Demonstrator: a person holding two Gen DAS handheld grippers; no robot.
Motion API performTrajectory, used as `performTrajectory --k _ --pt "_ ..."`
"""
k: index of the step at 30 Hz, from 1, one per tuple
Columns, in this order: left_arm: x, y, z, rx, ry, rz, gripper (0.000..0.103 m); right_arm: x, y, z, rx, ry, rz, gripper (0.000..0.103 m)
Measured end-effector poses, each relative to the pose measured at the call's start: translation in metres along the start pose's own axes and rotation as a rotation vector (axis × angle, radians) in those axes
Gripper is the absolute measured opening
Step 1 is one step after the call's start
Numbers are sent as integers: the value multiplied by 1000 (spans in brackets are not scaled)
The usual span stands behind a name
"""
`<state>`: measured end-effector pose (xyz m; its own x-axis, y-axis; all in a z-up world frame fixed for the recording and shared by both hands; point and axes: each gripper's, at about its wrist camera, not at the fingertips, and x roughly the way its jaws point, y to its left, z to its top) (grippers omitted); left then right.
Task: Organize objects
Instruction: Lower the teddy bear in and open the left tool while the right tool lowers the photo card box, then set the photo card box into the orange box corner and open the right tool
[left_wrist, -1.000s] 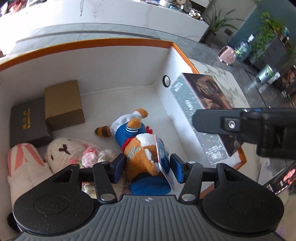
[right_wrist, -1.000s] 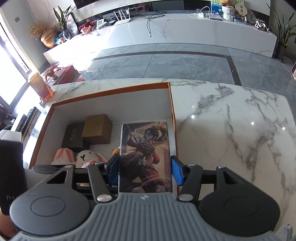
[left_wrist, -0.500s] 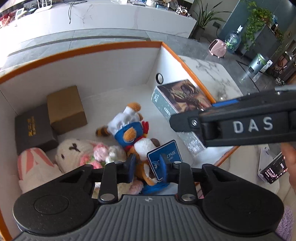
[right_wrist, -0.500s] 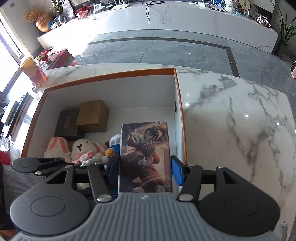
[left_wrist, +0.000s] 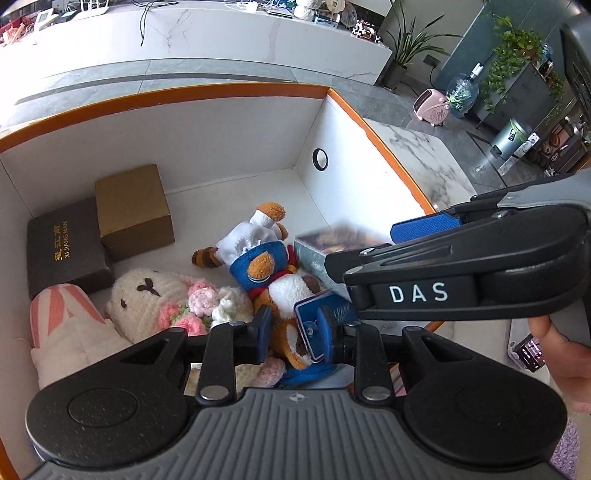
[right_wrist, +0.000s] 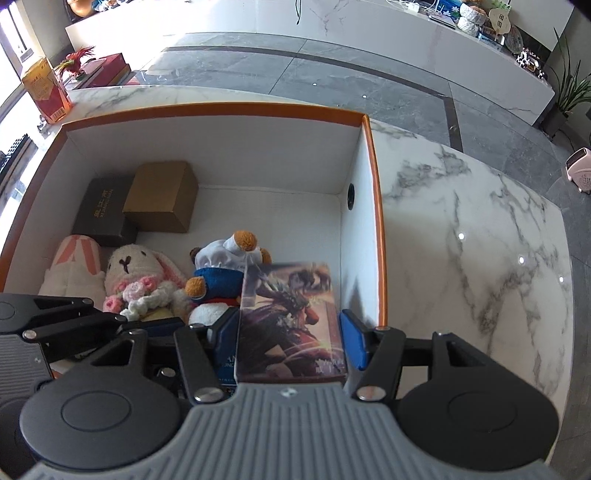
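Note:
A white bin with an orange rim (left_wrist: 184, 94) (right_wrist: 221, 107) stands on the marble table. On its floor lies an orange, white and blue plush toy (left_wrist: 258, 258) (right_wrist: 221, 273) with a blue tag (left_wrist: 314, 325). My left gripper (left_wrist: 293, 332) is shut on the plush's lower body and tag. My right gripper (right_wrist: 290, 338) is shut on an illustrated flat box (right_wrist: 291, 314) (left_wrist: 332, 238), held inside the bin close to its right wall, just right of the plush. In the left wrist view the right gripper's blue pad (left_wrist: 424, 225) crosses above the box.
A brown carton (left_wrist: 133, 210) and a black box with gold lettering (left_wrist: 66, 247) sit at the bin's far left. A white crocheted bunny (left_wrist: 147, 295) and a pink-striped plush (left_wrist: 62, 325) lie near left. Marble tabletop (right_wrist: 461, 240) lies right of the bin; a phone (left_wrist: 528, 349) is by a hand.
My left gripper has closed from wide open onto the plush and its tag. The right gripper has carried the illustrated box down and in, from above the rim to beside the plush.

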<state>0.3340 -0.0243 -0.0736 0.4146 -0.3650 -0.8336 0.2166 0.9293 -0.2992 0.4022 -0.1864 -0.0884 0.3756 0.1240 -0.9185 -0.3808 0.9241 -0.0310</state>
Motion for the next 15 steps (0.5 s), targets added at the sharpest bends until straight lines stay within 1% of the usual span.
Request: performTrajectory --k 4,6,8,9,11,13,15 --pt "1 1 0 -3 -2 -9 32 -5 -1 2 0 4 14 60" --pt "1 2 -1 -1 -3 -5 31 -7 0 5 -15 5 6 58" --pt "1 2 -1 -4 -4 -7 31 -9 2 6 -40 11 11 41" --pt "1 2 -1 -4 -5 -7 31 -9 3 7 -53 22 18 39" --pt "1 2 -1 -6 -5 -8 31 -6 5 8 -74 48 26 25" --pt "1 2 -1 -6 -6 -7 31 -2 5 8 -84 69 15 18" --pt "0 2 -1 -4 -6 -8 31 0 3 7 -95 75 -12 17"
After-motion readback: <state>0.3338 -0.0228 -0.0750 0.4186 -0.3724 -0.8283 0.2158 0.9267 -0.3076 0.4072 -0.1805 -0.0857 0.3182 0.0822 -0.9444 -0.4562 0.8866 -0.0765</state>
